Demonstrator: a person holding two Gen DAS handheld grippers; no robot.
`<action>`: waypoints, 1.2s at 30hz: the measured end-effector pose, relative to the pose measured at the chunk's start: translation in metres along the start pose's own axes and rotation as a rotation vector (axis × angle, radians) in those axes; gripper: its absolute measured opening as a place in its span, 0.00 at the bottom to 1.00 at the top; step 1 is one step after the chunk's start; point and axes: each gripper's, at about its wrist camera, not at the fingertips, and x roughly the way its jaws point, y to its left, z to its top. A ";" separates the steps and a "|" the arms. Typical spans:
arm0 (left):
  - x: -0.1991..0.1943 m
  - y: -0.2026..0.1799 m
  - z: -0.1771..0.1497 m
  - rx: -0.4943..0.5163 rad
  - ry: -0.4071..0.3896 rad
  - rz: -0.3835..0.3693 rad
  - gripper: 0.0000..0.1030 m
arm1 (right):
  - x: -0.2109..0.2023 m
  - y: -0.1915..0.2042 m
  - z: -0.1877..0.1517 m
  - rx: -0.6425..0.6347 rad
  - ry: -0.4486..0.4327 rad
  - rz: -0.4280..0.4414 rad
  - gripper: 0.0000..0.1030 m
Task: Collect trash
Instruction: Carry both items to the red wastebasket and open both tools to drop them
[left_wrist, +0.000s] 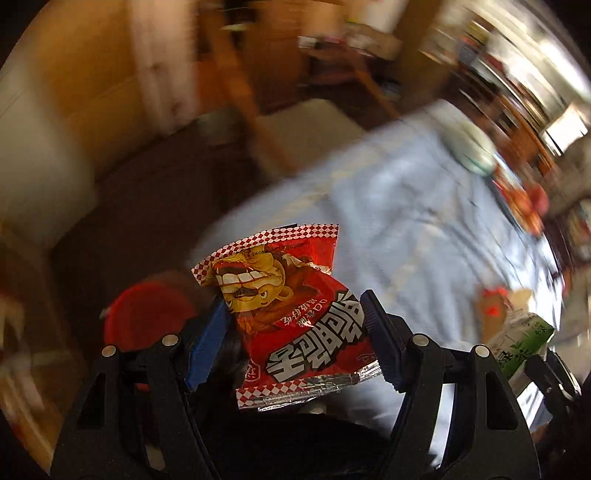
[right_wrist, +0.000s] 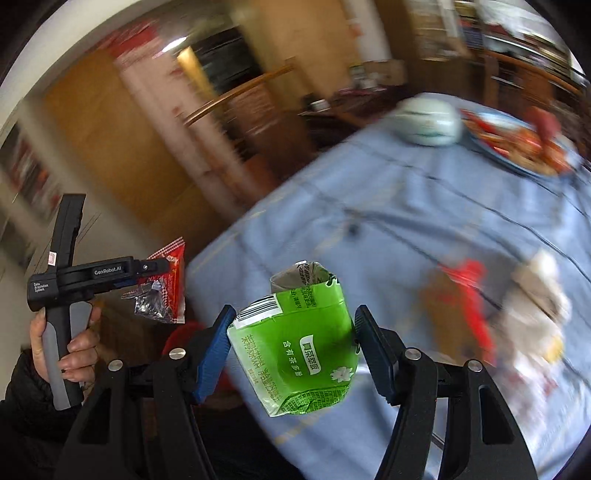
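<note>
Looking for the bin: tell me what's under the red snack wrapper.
Below the red snack wrapper in the left gripper, a red bucket shows at its left. The wrapper and gripper hide the rest; its contents are blurred.

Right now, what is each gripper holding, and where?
Left gripper: red snack wrapper, pinched across its middle. Right gripper: green tea carton, by its sides.

Blurred room: pale blue tablecloth (right_wrist: 406, 206) over a table, wooden door (right_wrist: 96, 136), dark floor (left_wrist: 147, 206).
</note>
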 end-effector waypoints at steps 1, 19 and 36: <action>-0.004 0.024 -0.007 -0.054 -0.003 0.025 0.68 | 0.008 0.012 0.004 -0.029 0.016 0.024 0.63; 0.014 0.192 -0.044 -0.405 0.058 0.157 0.85 | 0.097 0.152 0.022 -0.333 0.217 0.152 0.64; -0.037 0.277 -0.082 -0.578 0.011 0.315 0.86 | 0.197 0.282 0.019 -0.532 0.383 0.366 0.76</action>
